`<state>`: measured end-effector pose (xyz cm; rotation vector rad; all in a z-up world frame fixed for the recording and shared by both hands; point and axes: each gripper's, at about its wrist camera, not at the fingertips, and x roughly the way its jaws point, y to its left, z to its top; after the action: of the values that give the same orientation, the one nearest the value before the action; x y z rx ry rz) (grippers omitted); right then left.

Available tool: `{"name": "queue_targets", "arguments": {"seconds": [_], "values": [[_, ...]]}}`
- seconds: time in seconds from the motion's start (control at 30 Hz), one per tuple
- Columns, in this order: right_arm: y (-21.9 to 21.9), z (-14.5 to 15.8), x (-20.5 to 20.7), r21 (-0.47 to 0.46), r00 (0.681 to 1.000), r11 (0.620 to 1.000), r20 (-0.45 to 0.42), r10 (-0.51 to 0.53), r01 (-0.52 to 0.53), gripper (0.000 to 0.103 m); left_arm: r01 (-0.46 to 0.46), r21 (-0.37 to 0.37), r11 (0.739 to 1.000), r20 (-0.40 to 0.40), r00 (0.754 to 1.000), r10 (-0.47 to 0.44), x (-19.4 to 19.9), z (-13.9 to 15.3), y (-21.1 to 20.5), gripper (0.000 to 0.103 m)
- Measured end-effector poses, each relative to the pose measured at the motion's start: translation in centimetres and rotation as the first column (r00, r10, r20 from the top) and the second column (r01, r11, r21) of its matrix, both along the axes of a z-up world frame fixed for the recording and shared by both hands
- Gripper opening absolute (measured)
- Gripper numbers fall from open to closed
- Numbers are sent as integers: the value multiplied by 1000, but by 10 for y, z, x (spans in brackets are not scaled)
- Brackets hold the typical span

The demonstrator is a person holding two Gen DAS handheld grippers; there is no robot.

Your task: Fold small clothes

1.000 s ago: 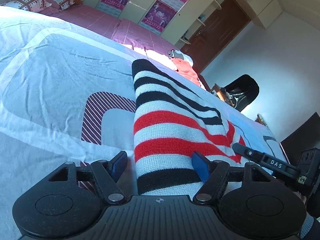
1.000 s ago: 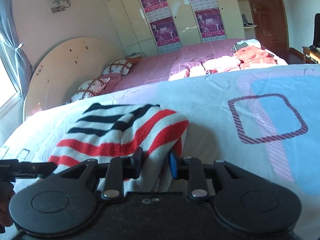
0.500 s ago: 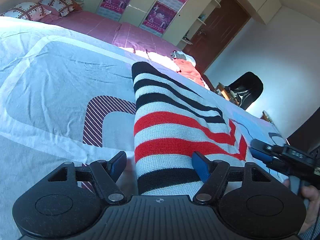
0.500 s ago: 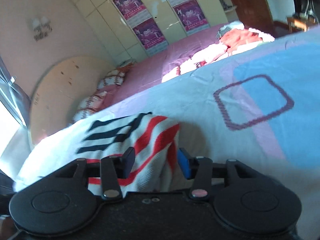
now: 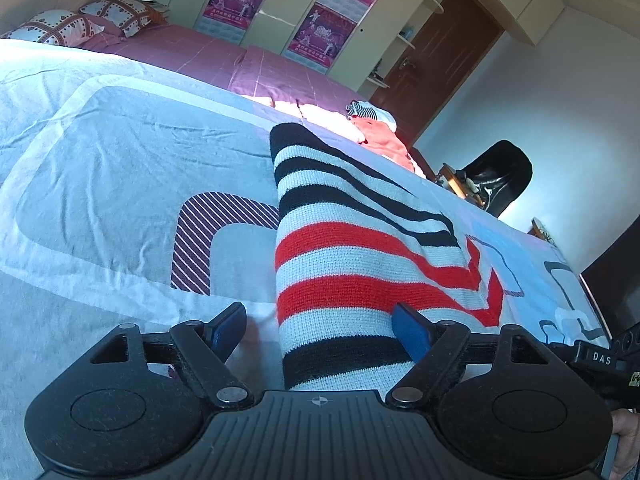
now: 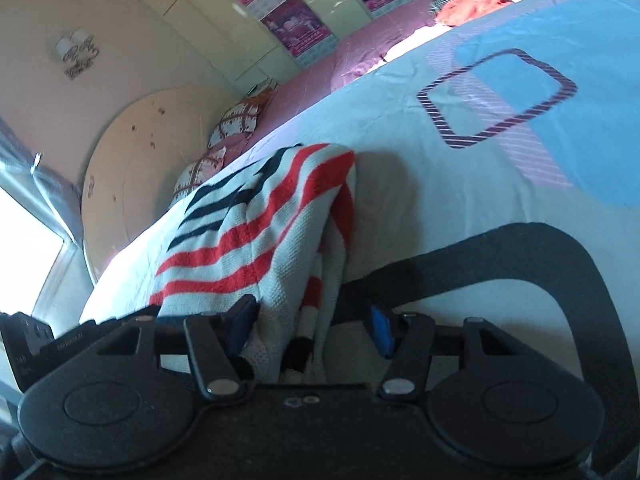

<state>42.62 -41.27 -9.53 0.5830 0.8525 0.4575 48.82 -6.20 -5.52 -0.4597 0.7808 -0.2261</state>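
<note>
The striped sweater [image 5: 352, 264] lies folded into a long band on the bed [image 5: 120, 184], over the pale blue patterned cover, with its near end reaching back between the fingers of both tools. The left tool [image 5: 320, 330] is spreading: its left pad stands clear of the knit, on the cover side, while the right pad sits at or on the black stripe near the sweater's edge, so no pinch remains. The right tool [image 6: 312, 326] is also spreading; the folded edge of the sweater [image 6: 260, 232] hangs between its pads, the left one close against the cloth, the right one apart from it. I judge this to be the release after a fold. The main risk is a snag: loose knit loops can catch on a pad's corner, and if either tool draws back while a pad is touching, the top layer may be dragged and the fold pulled open. At the right tool the layers already look loosely stacked and uneven, so a sideways brush there could spill the lower layer out. A heap of other clothes [image 5: 376, 132] waits far up the bed
</note>
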Motion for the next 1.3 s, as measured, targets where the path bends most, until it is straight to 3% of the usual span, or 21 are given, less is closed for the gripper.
{"name": "queue_targets", "arguments": {"seconds": [0.1,0.2,0.27,0.37,0.5,0.7,0.77,0.87,1.03,1.3], "values": [[-13,-2,-1,83,999,996,-40,-28,31,60,11,-20,1000,-8,1000,-11,-3,3,6,81],[-23,-3,0,179,998,984,-63,16,-4,61,74,-114,991,-5,997,-75,-8,3,17,81],[-29,-10,6,226,994,974,-105,37,-12,63,131,-230,964,-23,990,-139,-7,-5,23,80],[-30,-22,13,291,986,956,-138,91,-48,62,169,-307,937,-62,979,-197,-3,-20,25,80],[-16,-20,20,274,983,954,-101,152,-119,62,184,-388,903,-55,973,-223,6,-30,27,80],[13,-9,26,176,977,963,-25,210,-202,60,223,-376,899,-38,966,-255,19,-31,14,78],[13,-9,25,159,979,967,-13,203,-198,46,215,-362,907,-29,970,-242,18,-30,8,73],[6,-14,23,173,981,967,-15,192,-187,38,209,-373,904,-10,973,-229,17,-33,-1,62],[3,-2,13,162,979,966,42,199,-203,35,192,-408,892,49,981,-189,8,-22,-1,48],[5,43,-5,156,978,967,97,187,-200,35,245,-436,866,126,969,-210,-5,13,-1,48]]}}
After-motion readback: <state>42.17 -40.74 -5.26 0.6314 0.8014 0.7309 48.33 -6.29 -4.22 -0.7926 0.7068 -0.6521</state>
